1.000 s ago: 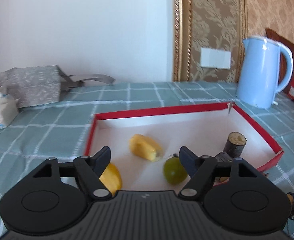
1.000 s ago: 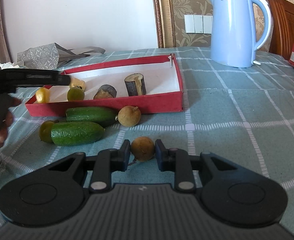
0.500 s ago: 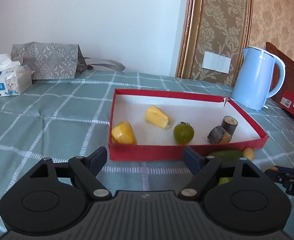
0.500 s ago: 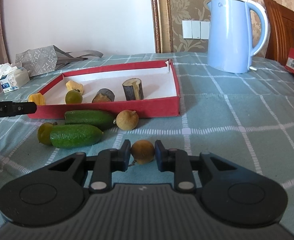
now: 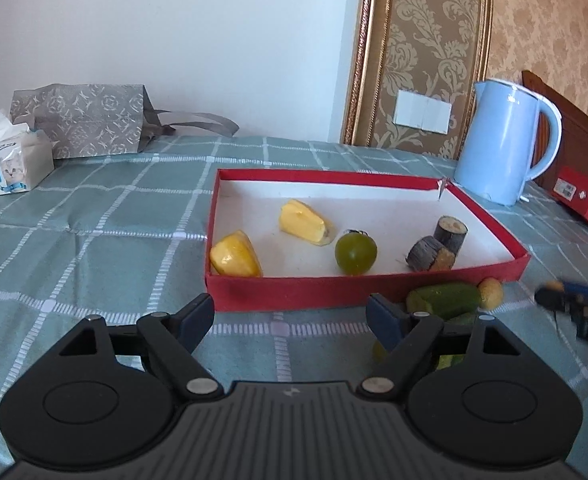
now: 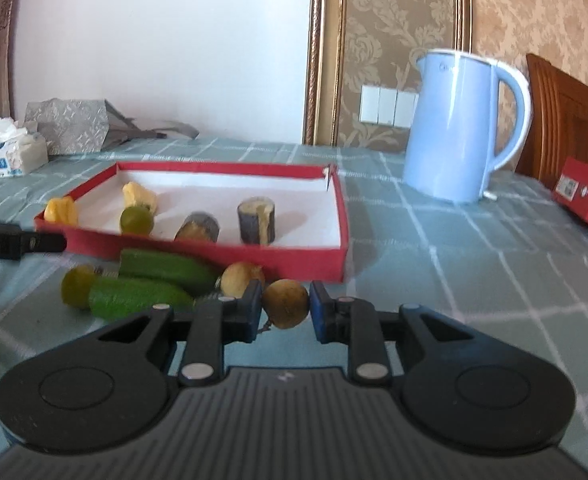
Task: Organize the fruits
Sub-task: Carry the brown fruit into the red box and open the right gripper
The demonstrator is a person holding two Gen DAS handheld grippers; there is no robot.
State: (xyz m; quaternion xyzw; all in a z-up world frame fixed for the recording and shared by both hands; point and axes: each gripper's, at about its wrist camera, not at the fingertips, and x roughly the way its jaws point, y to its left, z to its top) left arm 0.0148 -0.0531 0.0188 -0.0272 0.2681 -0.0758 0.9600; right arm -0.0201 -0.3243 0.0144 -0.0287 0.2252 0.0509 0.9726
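Tissue pack (image 5: 9, 166) with blue label, Chinese characters too blurred to read, kettle (image 6: 460, 128) with faint unreadable brand mark near its rim, red box (image 5: 584, 208) with white sticker, print too small to read

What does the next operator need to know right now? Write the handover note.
Right gripper: shut on a brown round fruit.
Left gripper: open, empty, in front of the red tray.
In the tray: two yellow pieces, a green round fruit, two dark-skinned stem pieces.
Left on the cloth by the tray: two green cucumber-like fruits, another brown round fruit, a yellow-green one.
Next, probably: put the held fruit in the tray.
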